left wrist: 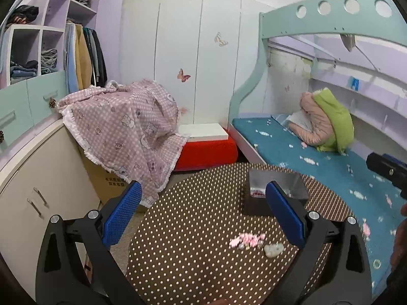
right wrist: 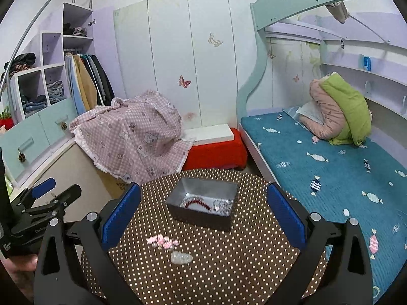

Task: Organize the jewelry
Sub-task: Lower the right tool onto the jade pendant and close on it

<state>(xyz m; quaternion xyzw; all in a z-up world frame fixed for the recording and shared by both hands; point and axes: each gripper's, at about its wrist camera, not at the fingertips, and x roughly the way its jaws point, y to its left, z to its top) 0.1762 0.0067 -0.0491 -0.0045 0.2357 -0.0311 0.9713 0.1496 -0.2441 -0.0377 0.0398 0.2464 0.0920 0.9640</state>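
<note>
Both claws hang wide open and empty over the dotted desk [right wrist: 203,274] — left claw [left wrist: 203,216], right claw [right wrist: 203,216]. Nearest lie pink beads [right wrist: 162,241] touching a pale trinket [right wrist: 181,257], perhaps a brooch. Farther back, the metal box [right wrist: 203,206] holds a red bead string [right wrist: 197,202] — silvery pieces [right wrist: 223,206] beside it.

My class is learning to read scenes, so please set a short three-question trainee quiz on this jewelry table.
1. True or false: the metal tin already holds a red bead string.
2. Which lies nearer the tin: (a) the pink bead piece or (b) the pale clear piece?
3. Fill in: the table cover is brown with pale ____.

Key
1. True.
2. (a); both lie loose on the cover, outside the tin.
3. Dots.

Both the left hand-held gripper and right hand-held gripper are open, holding nothing.
</note>
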